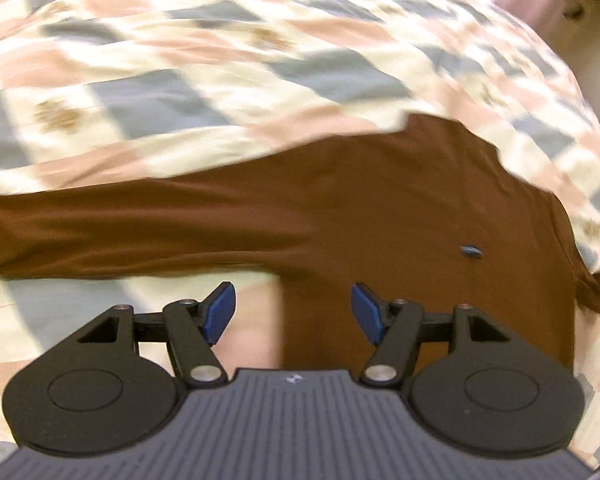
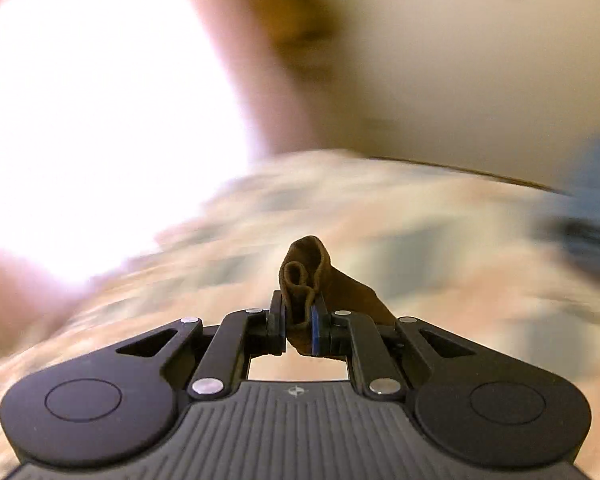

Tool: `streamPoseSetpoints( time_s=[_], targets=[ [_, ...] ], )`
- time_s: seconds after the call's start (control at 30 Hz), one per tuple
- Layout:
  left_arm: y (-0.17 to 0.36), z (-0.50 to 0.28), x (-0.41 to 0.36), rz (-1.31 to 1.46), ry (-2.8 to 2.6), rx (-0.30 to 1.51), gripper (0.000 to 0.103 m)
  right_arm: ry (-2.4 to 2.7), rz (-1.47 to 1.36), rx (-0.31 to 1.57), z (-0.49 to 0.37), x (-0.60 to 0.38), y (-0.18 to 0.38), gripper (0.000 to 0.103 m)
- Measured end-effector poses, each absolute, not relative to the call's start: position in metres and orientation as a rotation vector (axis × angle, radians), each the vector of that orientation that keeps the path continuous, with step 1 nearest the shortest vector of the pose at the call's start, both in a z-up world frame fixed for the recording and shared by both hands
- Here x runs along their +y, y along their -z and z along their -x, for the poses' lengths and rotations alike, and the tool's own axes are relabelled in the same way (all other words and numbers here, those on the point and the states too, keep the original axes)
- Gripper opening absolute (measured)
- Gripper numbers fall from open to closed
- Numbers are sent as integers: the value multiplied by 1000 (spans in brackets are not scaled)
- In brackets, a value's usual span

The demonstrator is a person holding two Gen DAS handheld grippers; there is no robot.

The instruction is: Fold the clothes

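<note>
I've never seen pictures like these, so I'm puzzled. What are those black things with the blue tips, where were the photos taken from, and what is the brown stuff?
The black things are two grabbers that a person holds, one in each hand. Each has a small camera looking forward along its two fingers, so each picture is that grabber's own view.

In the left camera's view, the left gripper is open with nothing between its blue pads. Below it a brown shirt lies spread on a bedspread with pink, grey and cream patches.

In the right camera's view, the right gripper is shut on a bunched bit of brown cloth, most likely part of the same shirt. The background there is blurred.
</note>
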State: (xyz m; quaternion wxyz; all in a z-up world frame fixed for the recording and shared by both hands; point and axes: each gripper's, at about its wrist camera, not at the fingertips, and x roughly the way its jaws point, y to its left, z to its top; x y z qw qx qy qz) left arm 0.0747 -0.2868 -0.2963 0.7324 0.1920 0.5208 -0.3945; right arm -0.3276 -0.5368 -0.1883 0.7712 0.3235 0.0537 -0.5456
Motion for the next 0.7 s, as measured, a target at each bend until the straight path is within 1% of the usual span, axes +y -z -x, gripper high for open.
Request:
streamPoseSetpoints(
  time_s=[0.13, 0.23, 0.3, 0.33, 0.37, 0.43, 0.47, 0.57, 0.7],
  targets=[
    [301, -124, -217, -352, 782, 1167, 61, 793, -634, 183, 150, -480, 174, 12],
    [311, -155, -168, -323, 705, 1174, 61, 532, -690, 293, 39, -433, 195, 12],
    [321, -171, -146, -302, 669, 1193, 61, 412, -716, 381, -16, -405, 221, 20],
    [325, -178, -139, -296, 658, 1204, 61, 358, -728, 438, -40, -392, 238, 26],
    [330, -184, -133, -293, 651, 1211, 61, 317, -742, 523, -58, -382, 257, 47],
    [338, -191, -130, -284, 662, 1224, 61, 276, -777, 711, -80, -369, 297, 75],
    [342, -193, -132, -275, 680, 1226, 61, 285, -792, 761, -78, -365, 312, 73],
    [352, -195, -150, -243, 763, 1233, 61, 316, -834, 775, -49, -367, 332, 74],
    [362, -200, -183, -187, 855, 1240, 61, 481, -844, 771, 30, -412, 338, 73]
  ],
)
